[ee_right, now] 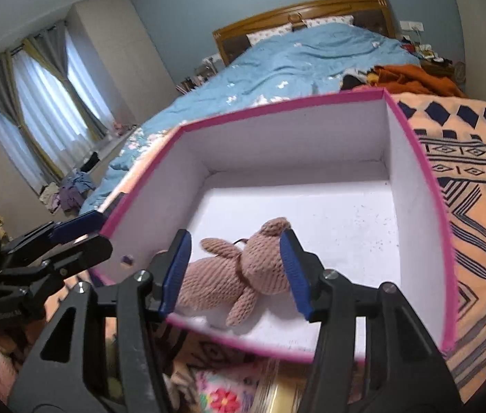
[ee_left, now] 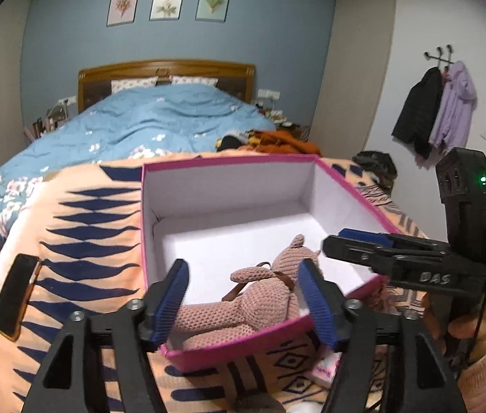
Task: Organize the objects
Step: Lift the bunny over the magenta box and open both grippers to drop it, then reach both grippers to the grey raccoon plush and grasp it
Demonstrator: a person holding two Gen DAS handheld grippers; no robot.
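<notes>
A pink-brown knitted teddy bear [ee_left: 243, 306] lies inside an open pink box with a white inside [ee_left: 229, 189], near its front wall. The bear [ee_right: 239, 272] and the box [ee_right: 415, 179] also show in the right wrist view. My left gripper [ee_left: 246, 301] is open above the box's front edge, with the bear seen between its blue pads, not gripped. My right gripper [ee_right: 236, 272] is open too, over the front wall, with the bear between its pads. In the left wrist view the right gripper [ee_left: 360, 241] reaches in from the right over the box's right wall.
The box rests on an orange blanket with dark blue patterns [ee_left: 81, 241] at the foot of a bed with a blue quilt [ee_left: 160, 120]. A phone [ee_left: 16, 296] lies on the blanket to the left. Orange clothes [ee_left: 284, 141] are heaped behind the box. A floral object [ee_right: 222, 395] lies below the front edge.
</notes>
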